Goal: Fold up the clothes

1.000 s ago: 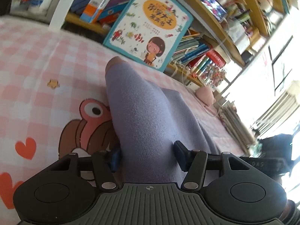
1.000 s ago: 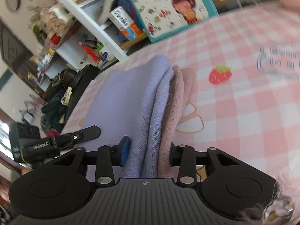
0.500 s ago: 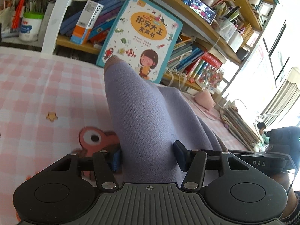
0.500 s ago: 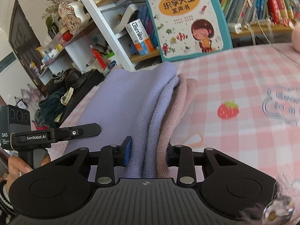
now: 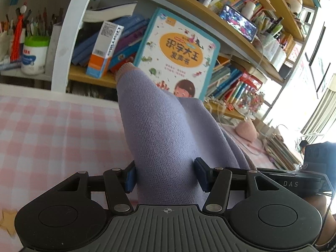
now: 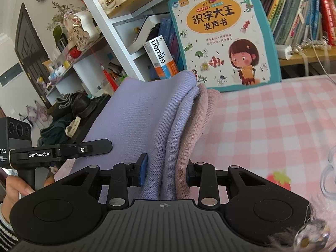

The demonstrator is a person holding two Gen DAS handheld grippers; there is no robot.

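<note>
A lavender knit garment [image 5: 163, 130] with a dusty pink trim is held up between both grippers above the pink checked surface [image 5: 52, 130]. My left gripper [image 5: 164, 176] is shut on a bunched fold of it. My right gripper [image 6: 166, 171] is shut on its folded edge [image 6: 168, 113], where lavender layers and a pink layer stack side by side. The cloth spans from one gripper to the other. The left gripper also shows in the right wrist view [image 6: 61, 150], held by a hand.
A large children's picture book [image 6: 222, 33] leans against a crowded bookshelf [image 5: 210, 16] just behind the surface. A pink round object [image 5: 246, 130] lies at the far right edge near stacked books. The checked cloth carries a strawberry print [image 6: 278, 180].
Both grippers have lifted and tilted up with the garment; the view now takes in more bookshelf and less of the checked surface. Both grips are unchanged.
</note>
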